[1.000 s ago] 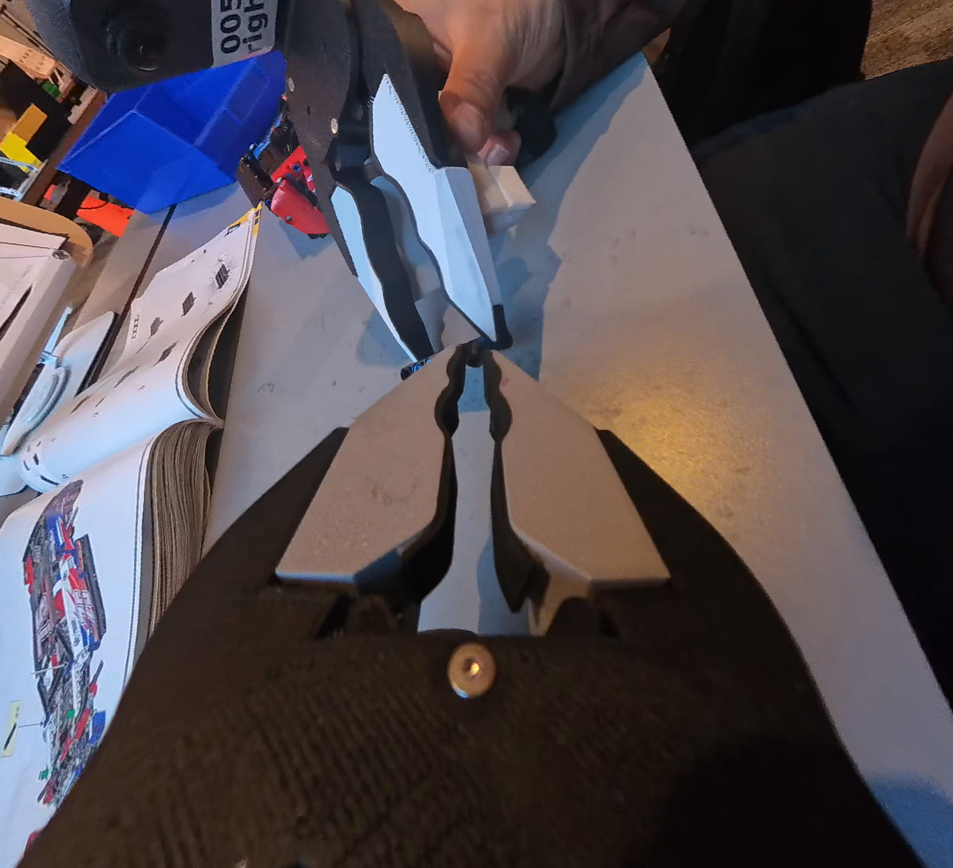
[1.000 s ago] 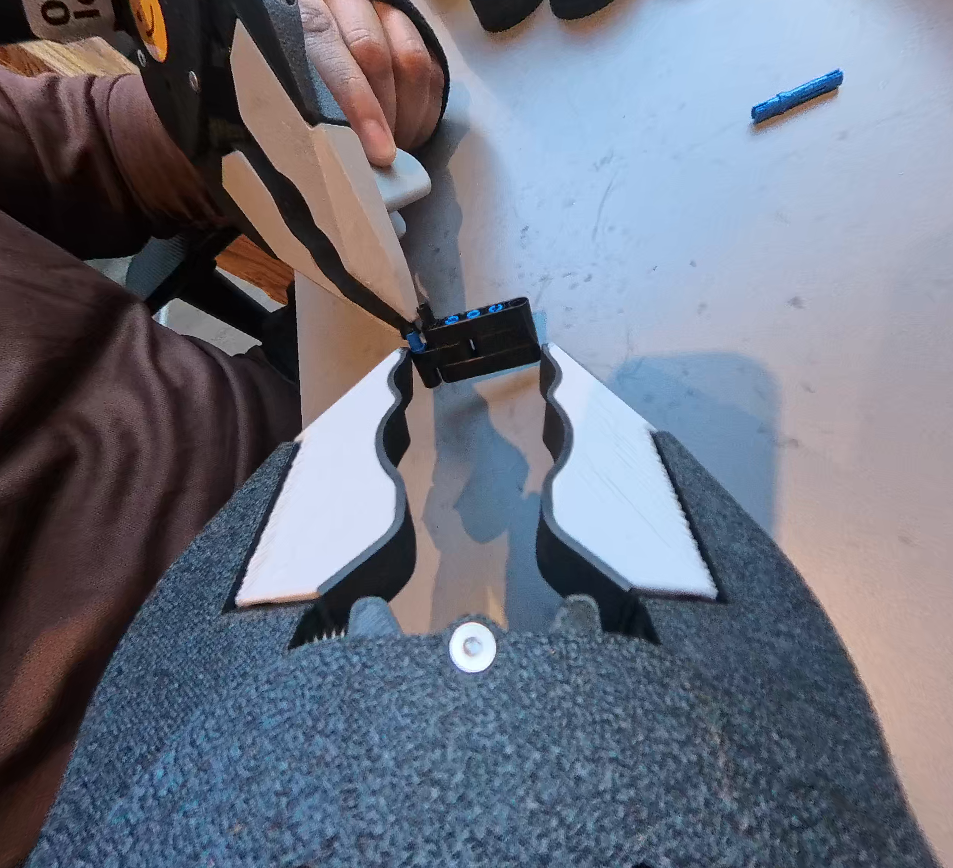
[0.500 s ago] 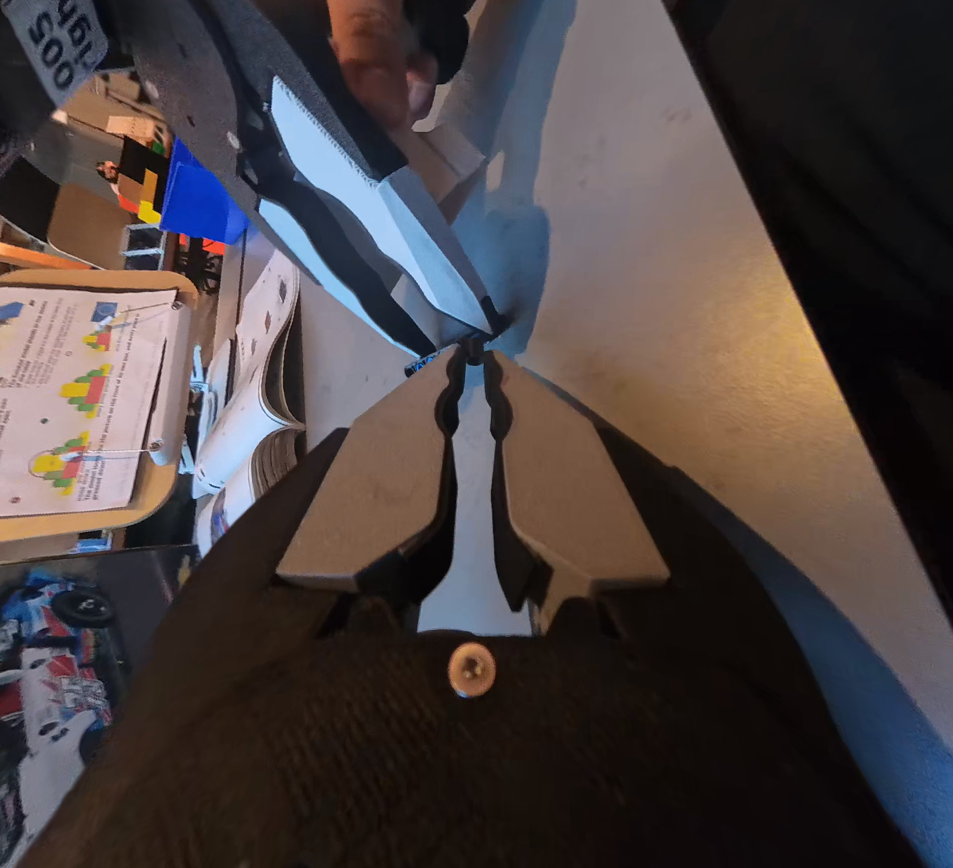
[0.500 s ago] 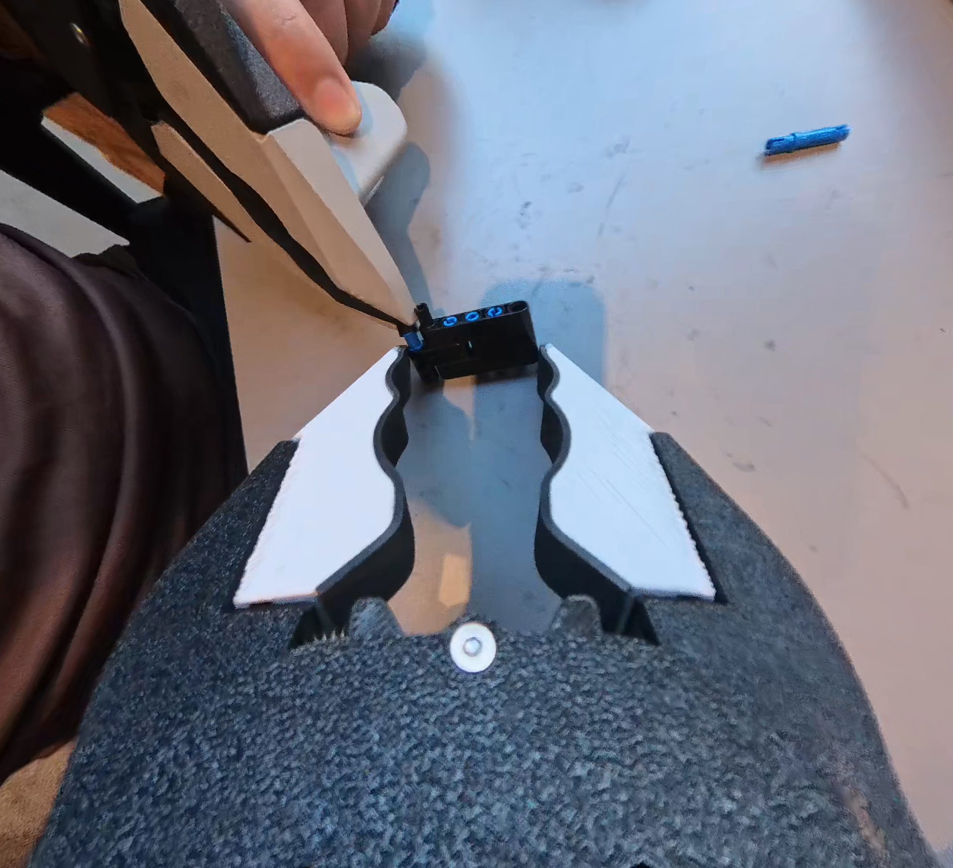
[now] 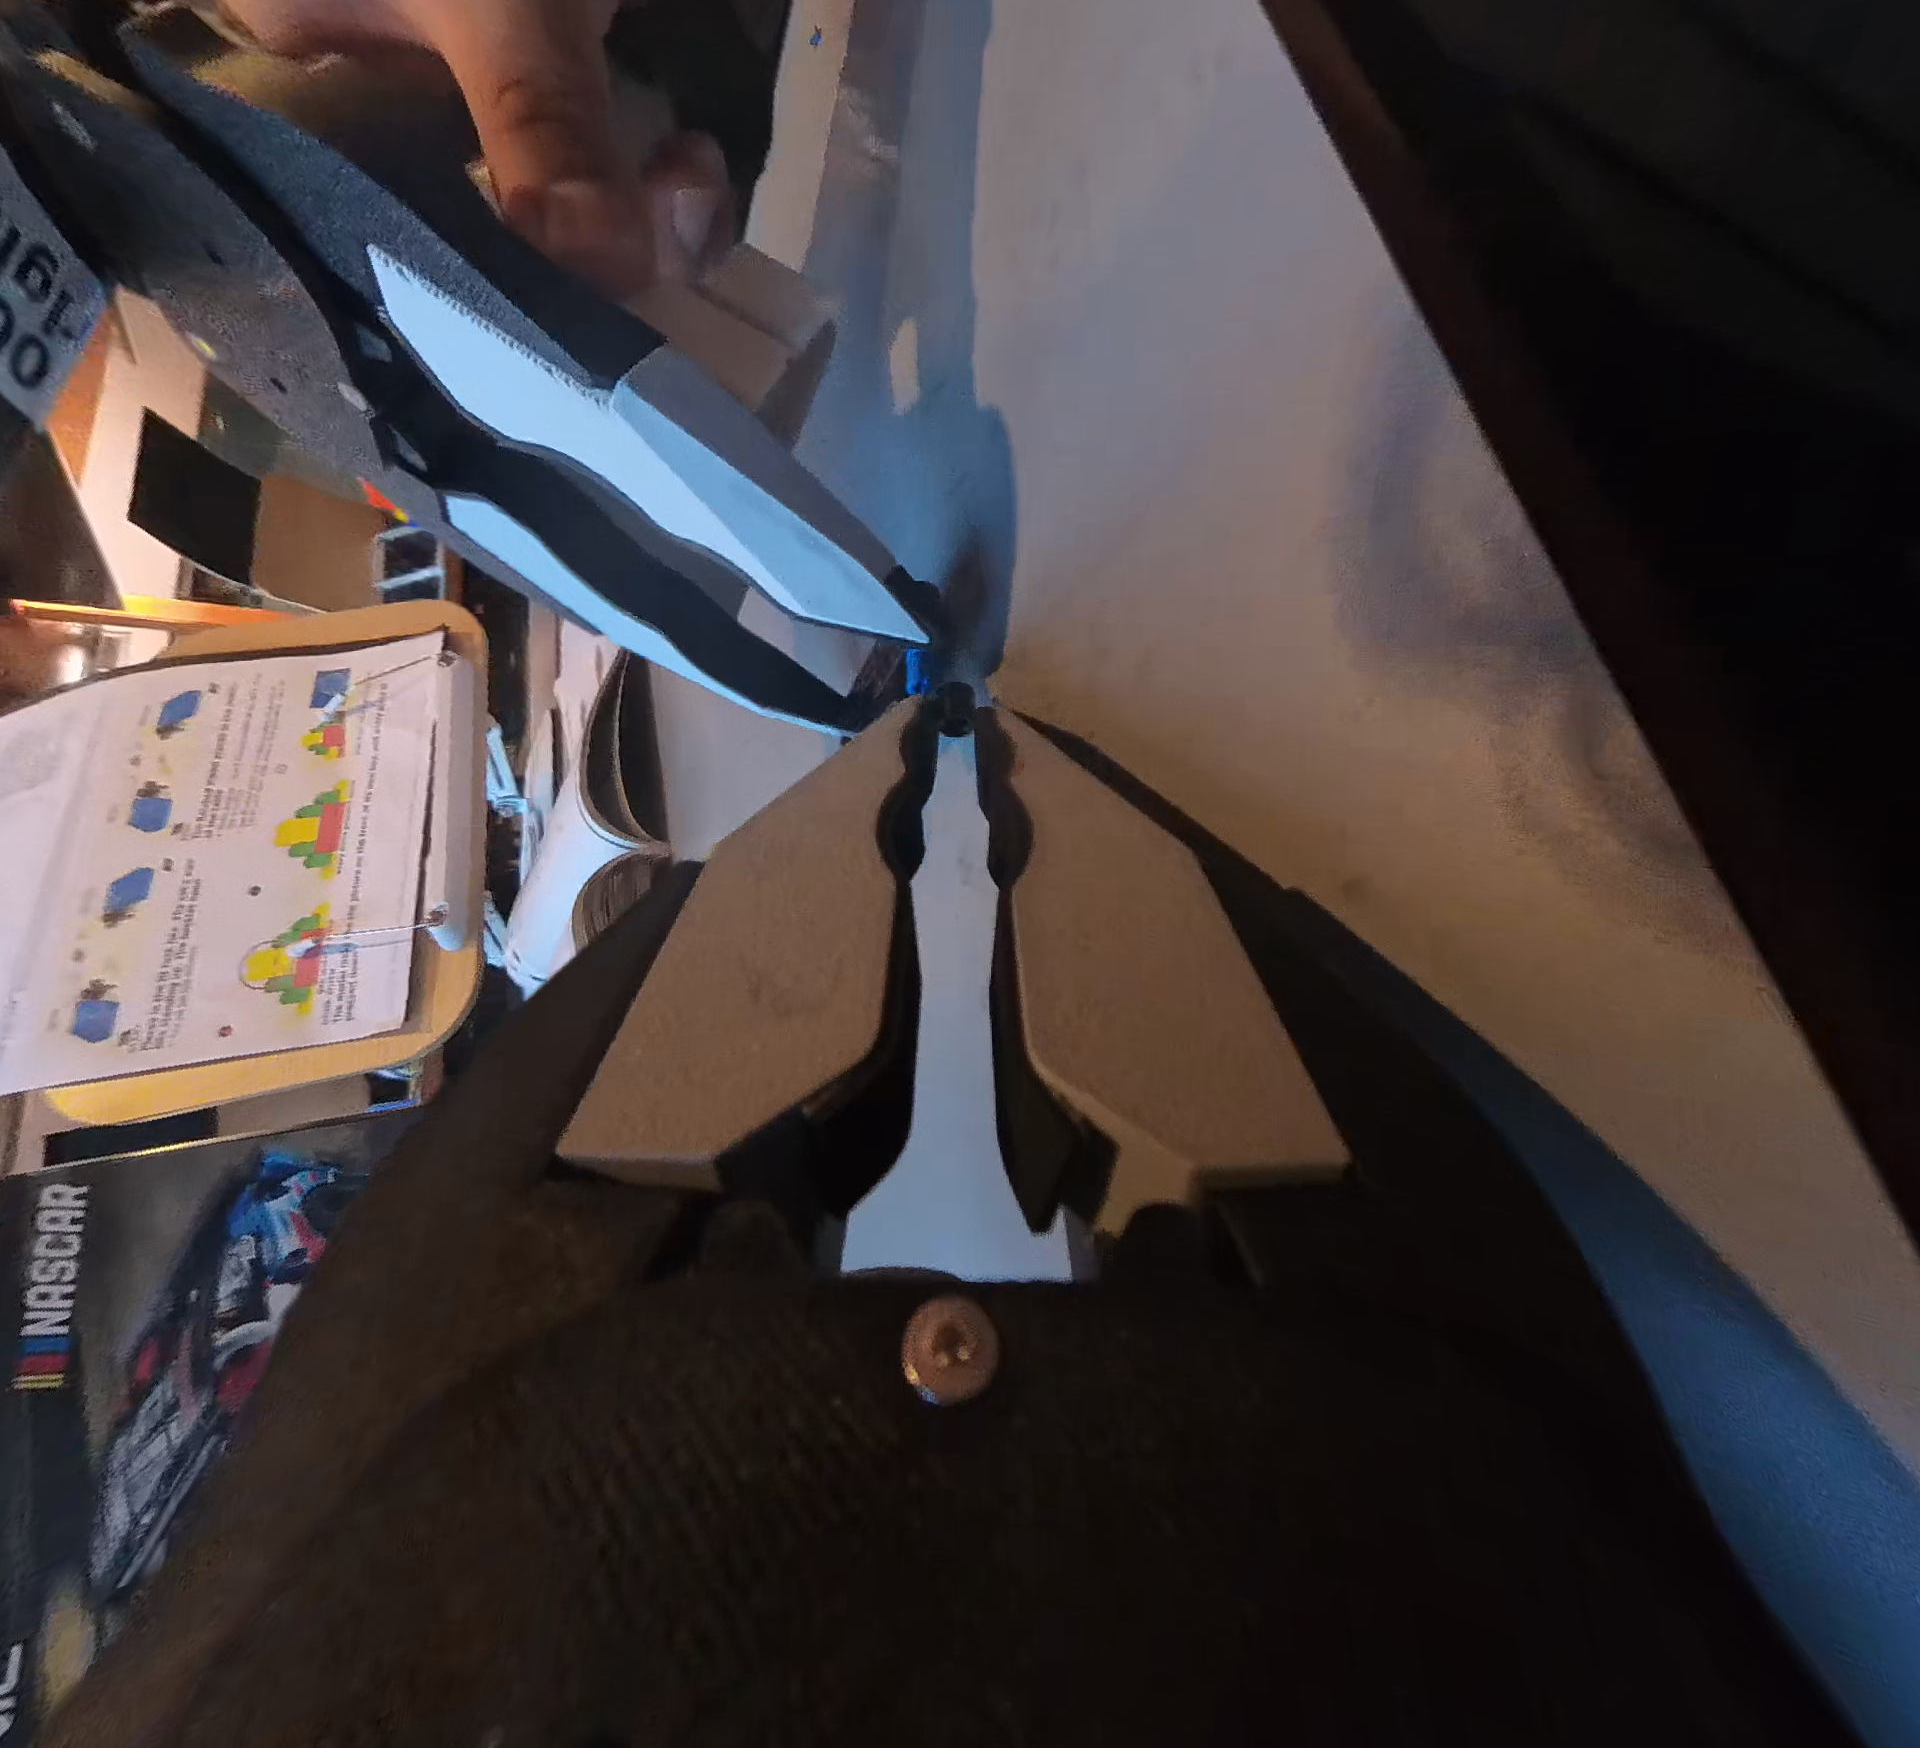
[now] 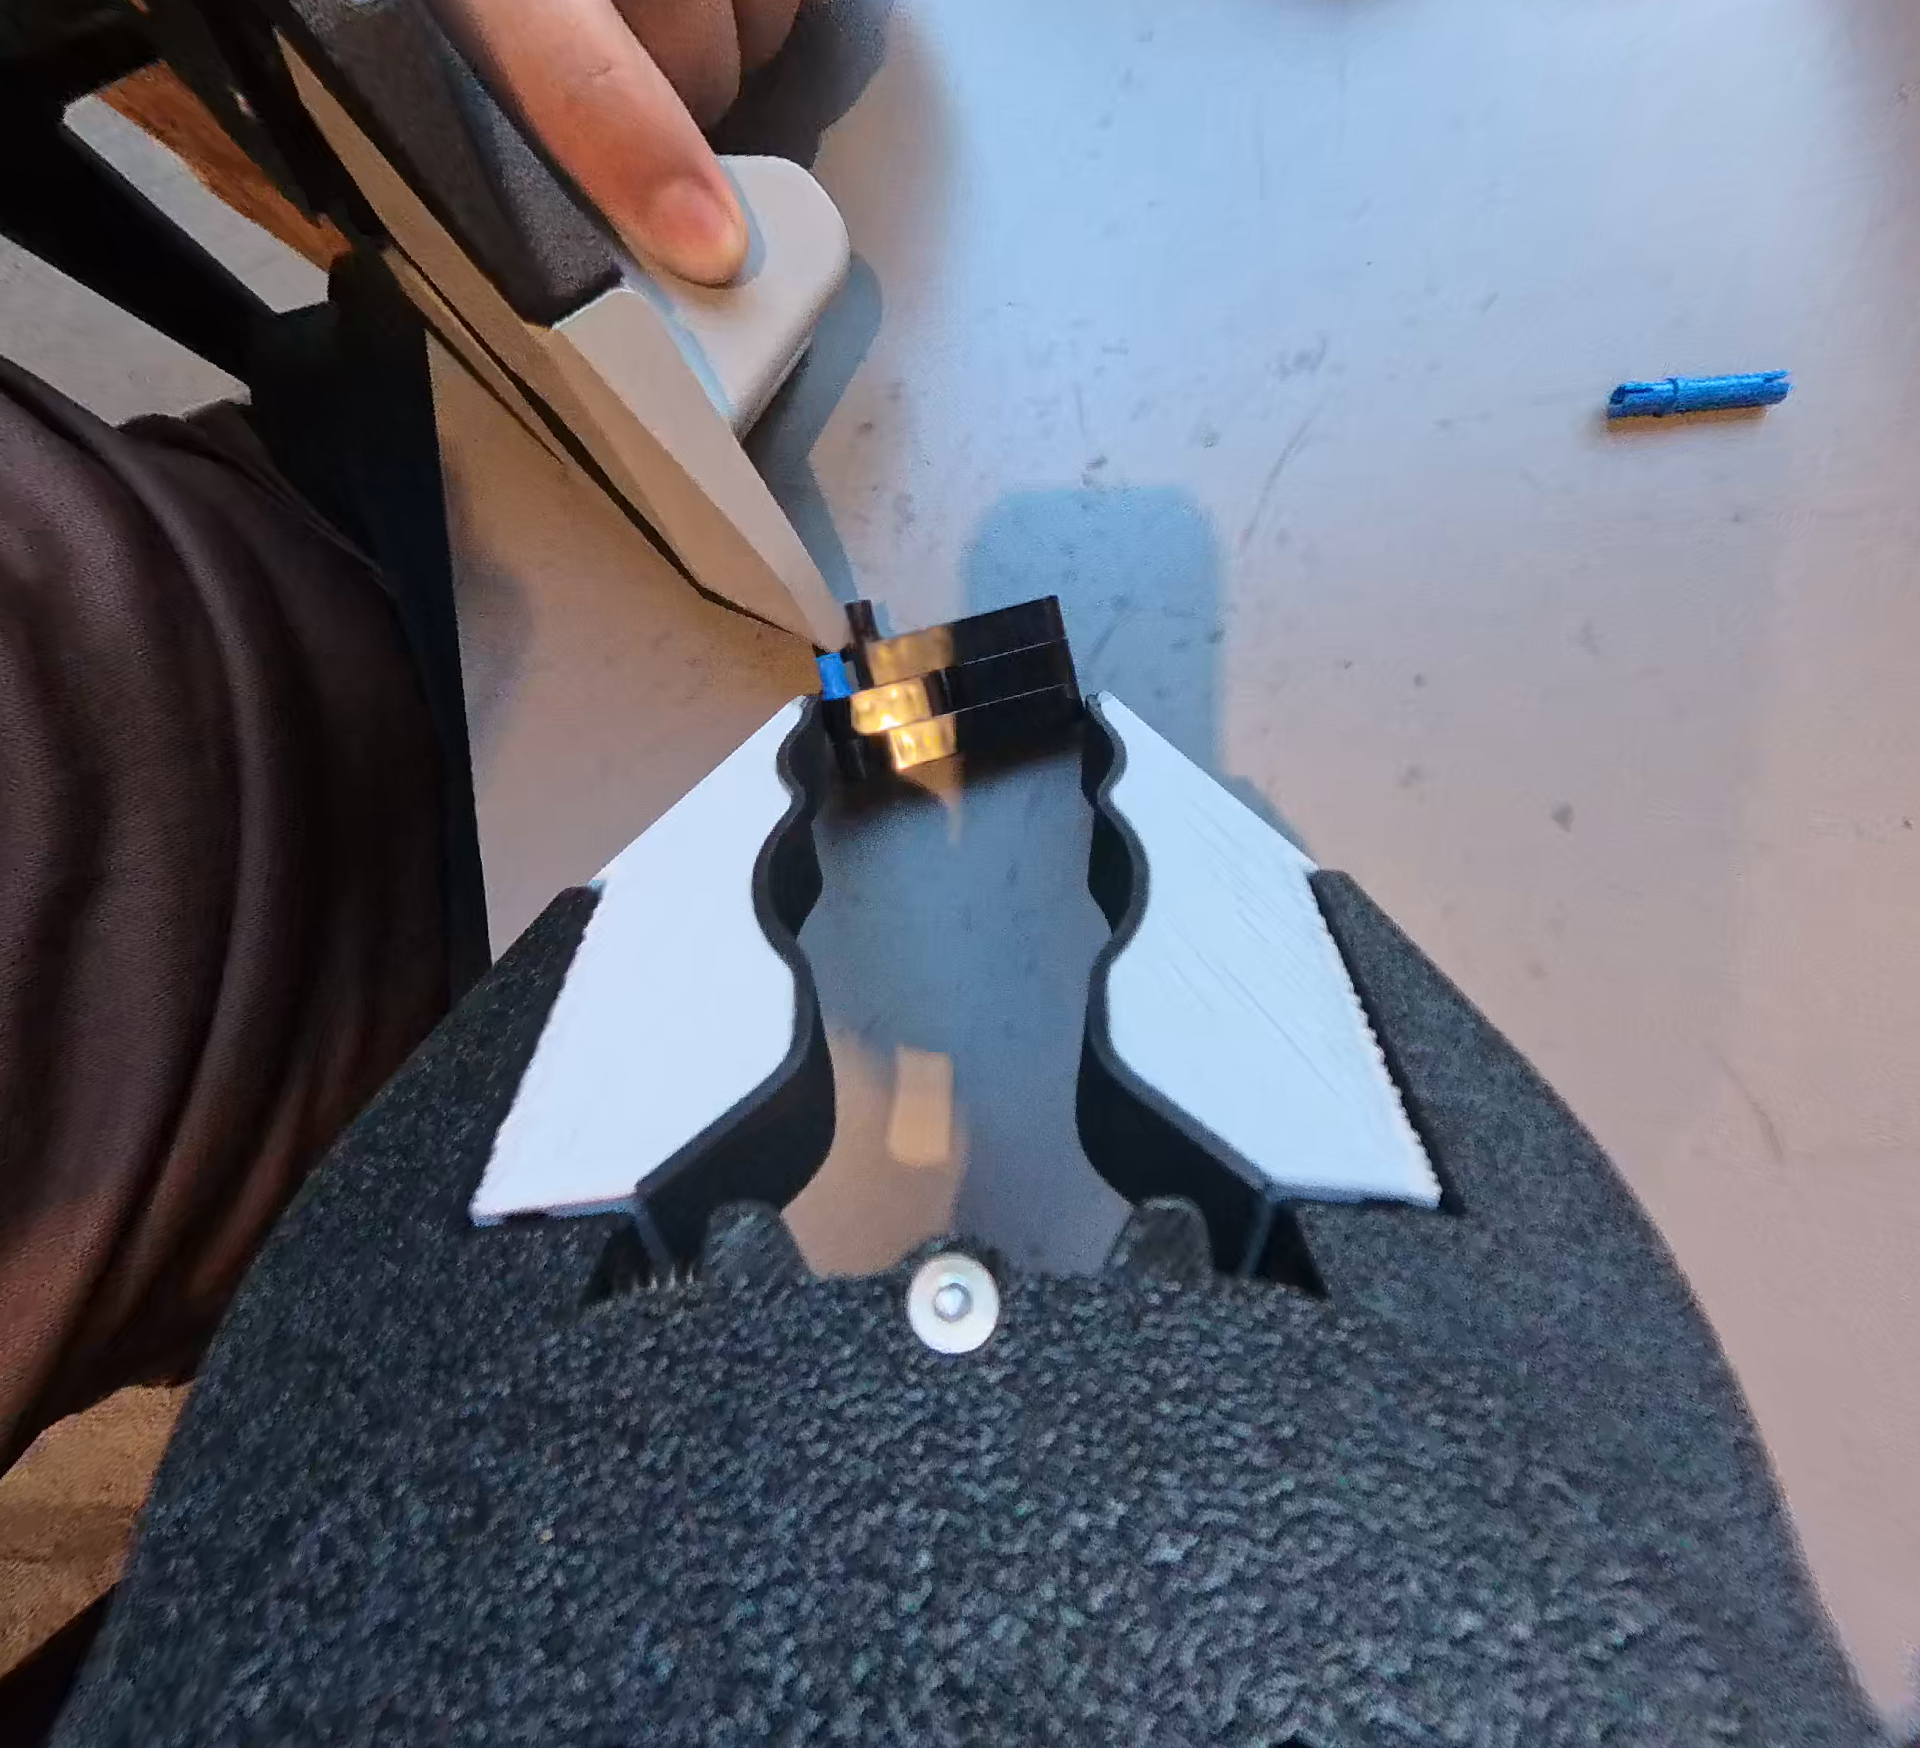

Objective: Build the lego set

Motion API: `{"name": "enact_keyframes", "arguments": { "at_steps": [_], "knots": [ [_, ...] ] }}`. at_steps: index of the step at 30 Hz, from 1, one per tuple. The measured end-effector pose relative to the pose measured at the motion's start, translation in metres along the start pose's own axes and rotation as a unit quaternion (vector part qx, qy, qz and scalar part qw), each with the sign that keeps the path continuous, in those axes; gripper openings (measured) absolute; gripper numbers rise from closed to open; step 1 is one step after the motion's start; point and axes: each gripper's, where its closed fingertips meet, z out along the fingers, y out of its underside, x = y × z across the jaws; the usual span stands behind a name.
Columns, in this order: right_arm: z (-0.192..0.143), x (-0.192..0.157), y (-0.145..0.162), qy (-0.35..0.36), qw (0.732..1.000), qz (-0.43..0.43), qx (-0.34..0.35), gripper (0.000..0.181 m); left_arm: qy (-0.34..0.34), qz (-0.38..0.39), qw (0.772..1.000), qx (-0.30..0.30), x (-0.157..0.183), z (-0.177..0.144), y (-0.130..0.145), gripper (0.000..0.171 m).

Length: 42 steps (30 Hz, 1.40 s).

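**Black block meeting a small black peg above the table**

Black stacked block (image 6: 961, 682) is being pinched by the right gripper (image 6: 948, 711), steadying it so the left gripper (image 5: 954, 716), clamped on one small black peg (image 5: 953, 699), is pressing it in. One blue pin (image 6: 1698, 394) is lying spare on the grey table (image 6: 1351, 244).

So the black lego assembly (image 6: 961, 675) is a few stacked beams, held off the table, lying roughly level, with a blue pin (image 6: 831, 672) poking out its left end and a small black pin (image 6: 858, 621) right there too. A spare blue pin (image 6: 1696, 395) lies flat on the table, well apart to the right.
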Motion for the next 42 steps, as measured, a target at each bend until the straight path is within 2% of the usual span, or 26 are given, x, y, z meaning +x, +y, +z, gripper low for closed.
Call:
{"name": "enact_keyframes", "arguments": {
  "at_steps": [19,26,37,42],
  "knots": [
    [0.0030,0.0034,-0.0008,0.035,0.999,-0.027,-0.019,0.050,-0.032,0.000,0.999,-0.003,-0.0048,-0.0017,0.0011,0.005],
    [0.0042,0.0033,-0.0004,0.051,0.997,-0.035,-0.035,0.050,-0.035,0.025,0.999,-0.010,-0.0015,-0.0012,0.0010,0.005],
    [0.0060,0.0012,-0.0015,0.028,0.998,-0.049,0.012,0.050,-0.001,0.001,1.000,0.024,0.0004,0.0009,-0.0018,0.005],
    [0.0061,0.0021,-0.0028,0.022,0.999,-0.030,0.033,0.050,-0.007,0.009,1.000,0.013,-0.0008,0.0030,-0.0018,0.005]
  ]
}}
